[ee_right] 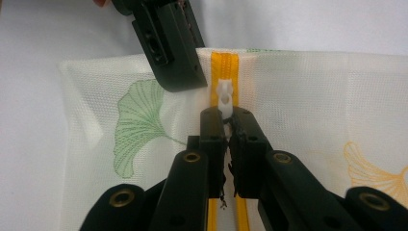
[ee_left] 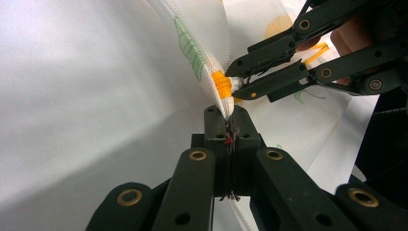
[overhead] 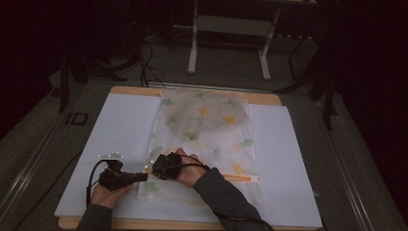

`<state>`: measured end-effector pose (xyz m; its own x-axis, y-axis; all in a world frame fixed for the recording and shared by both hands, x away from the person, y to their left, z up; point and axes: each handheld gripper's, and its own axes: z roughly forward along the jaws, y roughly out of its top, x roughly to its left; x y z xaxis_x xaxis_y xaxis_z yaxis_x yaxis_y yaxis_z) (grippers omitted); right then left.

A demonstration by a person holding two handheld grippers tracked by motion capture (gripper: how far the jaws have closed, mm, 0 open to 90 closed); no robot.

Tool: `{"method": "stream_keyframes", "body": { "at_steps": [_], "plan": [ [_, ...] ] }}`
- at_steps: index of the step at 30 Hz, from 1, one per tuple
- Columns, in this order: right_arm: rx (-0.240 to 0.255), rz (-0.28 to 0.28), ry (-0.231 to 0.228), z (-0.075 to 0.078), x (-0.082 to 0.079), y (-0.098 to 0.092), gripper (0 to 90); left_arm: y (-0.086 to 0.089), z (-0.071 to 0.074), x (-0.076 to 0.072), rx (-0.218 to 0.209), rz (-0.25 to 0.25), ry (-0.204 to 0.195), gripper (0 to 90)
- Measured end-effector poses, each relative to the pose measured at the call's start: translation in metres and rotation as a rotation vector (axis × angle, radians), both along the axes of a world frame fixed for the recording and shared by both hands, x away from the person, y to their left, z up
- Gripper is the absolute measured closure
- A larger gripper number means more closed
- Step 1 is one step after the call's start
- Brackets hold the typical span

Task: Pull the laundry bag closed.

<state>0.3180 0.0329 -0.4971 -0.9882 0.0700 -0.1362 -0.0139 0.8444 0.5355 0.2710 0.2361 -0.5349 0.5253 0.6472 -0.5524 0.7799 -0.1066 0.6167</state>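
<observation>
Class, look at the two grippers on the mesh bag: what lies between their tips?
In the left gripper view, the orange zipper lies between the left gripper, shut on the bag edge, and the right gripper, on the zipper's pull.

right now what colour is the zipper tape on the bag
Orange-yellow zipper tape, with a white pull; clearest in the right gripper view.

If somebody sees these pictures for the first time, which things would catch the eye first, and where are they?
First comes the mesh bag printed with green and yellow leaves, lying flat in the middle of the white table cover. Next is its yellow zipper with a white pull tab, which the right hand-held gripper pinches. Just beside it, the left hand-held gripper is shut on the bag's edge.
</observation>
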Motion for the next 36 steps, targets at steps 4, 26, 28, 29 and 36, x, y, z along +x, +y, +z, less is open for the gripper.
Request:
{"method": "stream_keyframes", "body": {
  "at_steps": [4, 26, 28, 29, 36],
  "plan": [
    [-0.015, 0.0, -0.016, -0.002, -0.001, 0.0, 84.9, 0.002, 0.0, 0.0, -0.009, 0.002, -0.002, 89.3],
    [-0.029, -0.025, -0.03, -0.001, -0.005, -0.014, 85.0, 0.003, 0.0, -0.001, -0.004, 0.006, -0.011, 89.2],
    [-0.032, -0.025, -0.03, -0.001, -0.004, -0.015, 85.0, 0.003, 0.0, -0.001, -0.006, 0.005, -0.008, 89.2],
    [-0.029, -0.024, -0.03, -0.001, -0.004, -0.016, 85.0, 0.003, 0.0, -0.001, -0.005, 0.002, -0.008, 89.2],
    [-0.032, -0.029, -0.031, -0.001, -0.005, -0.019, 85.0, 0.004, 0.0, -0.001, -0.016, 0.007, -0.009, 89.2]
  ]
}}
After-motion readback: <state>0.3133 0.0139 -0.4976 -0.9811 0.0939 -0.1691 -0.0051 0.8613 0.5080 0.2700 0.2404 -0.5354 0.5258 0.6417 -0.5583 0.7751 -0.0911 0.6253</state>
